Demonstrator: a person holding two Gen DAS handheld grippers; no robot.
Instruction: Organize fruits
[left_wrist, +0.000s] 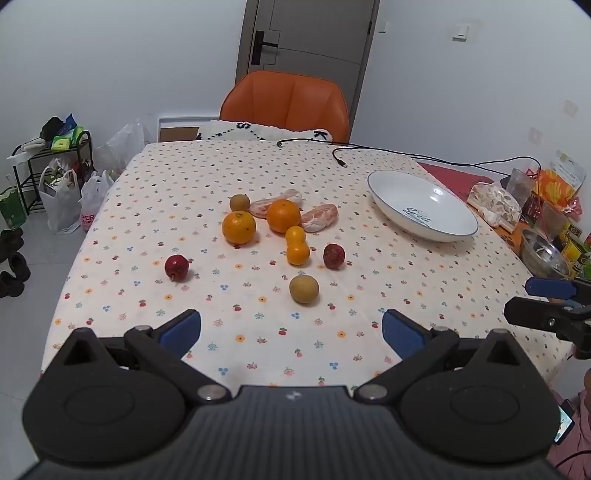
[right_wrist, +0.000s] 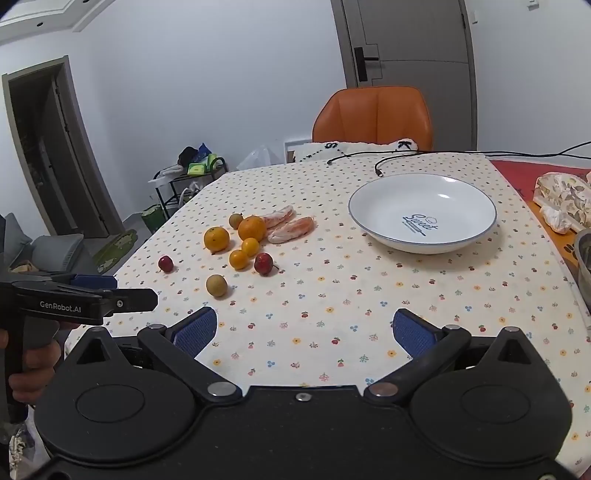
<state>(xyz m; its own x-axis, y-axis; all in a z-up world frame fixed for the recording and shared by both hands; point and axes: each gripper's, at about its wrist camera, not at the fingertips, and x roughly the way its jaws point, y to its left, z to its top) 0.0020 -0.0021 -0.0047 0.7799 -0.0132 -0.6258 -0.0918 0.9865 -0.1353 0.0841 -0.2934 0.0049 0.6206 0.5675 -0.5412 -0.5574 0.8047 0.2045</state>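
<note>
Fruit lies in a loose cluster mid-table: two large oranges (left_wrist: 238, 227) (left_wrist: 283, 215), two small mandarins (left_wrist: 297, 253), two peeled citrus pieces (left_wrist: 320, 217), two red fruits (left_wrist: 176, 268) (left_wrist: 334, 256) and two brownish round fruits (left_wrist: 304, 289) (left_wrist: 238, 202). An empty white plate (left_wrist: 384, 192) (right_wrist: 480, 236) with blue rim sits to the right. My left gripper (left_wrist: 291, 330) hovers open over the table's near edge, short of the fruit. My right gripper (right_wrist: 304, 330) is open too, nothing between its fingers; the plate lies ahead of it, slightly right.
An orange chair (left_wrist: 288, 103) stands at the table's far side. Black cables (left_wrist: 369, 147) trail across the far edge. Snack packets and a metal bowl (left_wrist: 543, 254) crowd the right side. Bags and a rack (left_wrist: 55, 173) stand on the floor left. A hand (right_wrist: 29, 365) holds the left gripper.
</note>
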